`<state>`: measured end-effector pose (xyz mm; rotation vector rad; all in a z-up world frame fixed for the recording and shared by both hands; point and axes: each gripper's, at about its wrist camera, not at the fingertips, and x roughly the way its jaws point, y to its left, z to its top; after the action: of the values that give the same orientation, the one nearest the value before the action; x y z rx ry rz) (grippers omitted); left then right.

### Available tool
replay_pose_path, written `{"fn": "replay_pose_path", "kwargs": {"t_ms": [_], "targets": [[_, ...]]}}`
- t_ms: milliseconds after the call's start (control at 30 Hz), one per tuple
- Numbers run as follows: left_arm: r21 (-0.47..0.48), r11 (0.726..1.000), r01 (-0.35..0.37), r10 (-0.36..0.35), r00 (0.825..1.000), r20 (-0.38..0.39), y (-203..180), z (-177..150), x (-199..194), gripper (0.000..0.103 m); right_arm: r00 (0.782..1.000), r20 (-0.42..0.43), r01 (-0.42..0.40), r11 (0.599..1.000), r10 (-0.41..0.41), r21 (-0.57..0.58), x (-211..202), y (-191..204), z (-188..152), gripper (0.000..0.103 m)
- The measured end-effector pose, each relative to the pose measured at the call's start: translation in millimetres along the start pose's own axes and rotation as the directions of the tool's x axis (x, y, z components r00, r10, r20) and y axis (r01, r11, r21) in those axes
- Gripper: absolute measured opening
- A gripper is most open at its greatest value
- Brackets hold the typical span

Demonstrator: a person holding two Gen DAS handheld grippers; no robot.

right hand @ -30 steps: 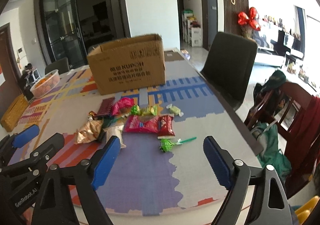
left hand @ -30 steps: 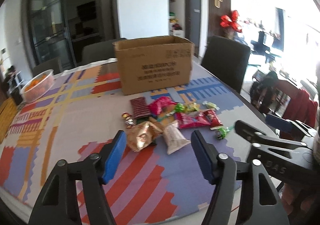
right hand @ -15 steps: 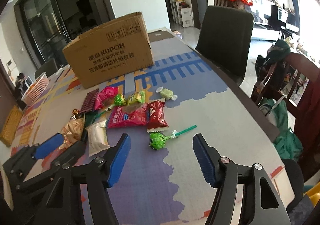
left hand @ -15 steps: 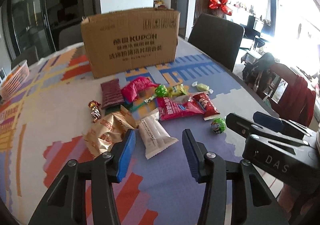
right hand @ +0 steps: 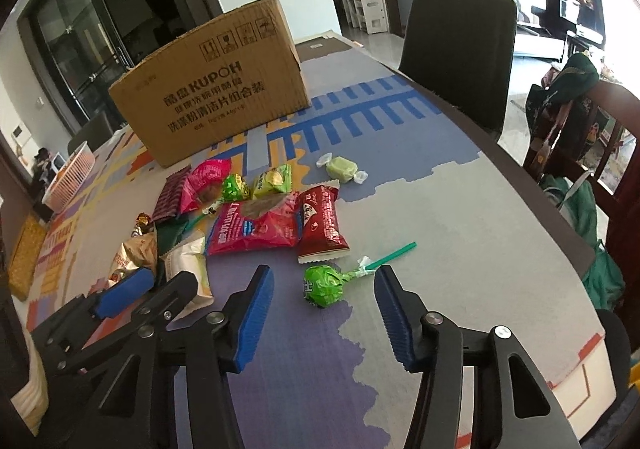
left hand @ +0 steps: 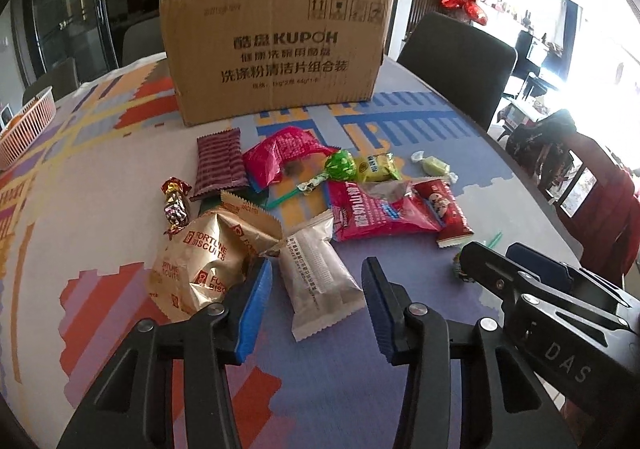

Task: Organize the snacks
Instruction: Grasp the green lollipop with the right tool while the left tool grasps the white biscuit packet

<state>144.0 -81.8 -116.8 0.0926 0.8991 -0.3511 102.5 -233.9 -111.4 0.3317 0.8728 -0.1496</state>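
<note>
The left tool [left hand: 317, 291] hovers with its jaws part-way apart and closing around the near end of a white snack packet [left hand: 320, 277], pads not yet touching it. The packet lies flat near the bench's [left hand: 100, 169] near edge, its long axis running from that edge toward the cardboard box [left hand: 276, 53] at the far side. The right tool [right hand: 324, 301] is also closing, moderately wide, around the wrapped head of a green lollipop [right hand: 324, 285] without pressing it. The lollipop's stick [right hand: 388, 255] points away toward the bench's right edge. Other snacks [right hand: 256, 229] lie clustered between the box and both tools.
</note>
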Motion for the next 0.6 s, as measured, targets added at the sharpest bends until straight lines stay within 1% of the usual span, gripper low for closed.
{"fn": "replay_pose_path", "kwargs": {"t_ms": [333,567,600], "targets": [[-0.036,0.999,0.011,-0.013,0.999,-0.047,2.0,3.1,16.9,0.045,0.999,-0.042,0.001,0.999,0.001,0.037,19.1,-1.9,2.7,0.048],[-0.041,0.999,0.010,-0.013,0.998,-0.057,0.8,3.1,21.0,0.042,0.998,-0.063,0.020,0.999,-0.018,0.032,26.9,-2.1,3.1,0.042],[-0.038,0.999,0.011,-0.013,0.998,-0.058,0.4,2.9,21.2,0.041,0.998,-0.063,0.024,0.999,-0.022,0.023,26.7,-1.4,2.5,0.039]]}}
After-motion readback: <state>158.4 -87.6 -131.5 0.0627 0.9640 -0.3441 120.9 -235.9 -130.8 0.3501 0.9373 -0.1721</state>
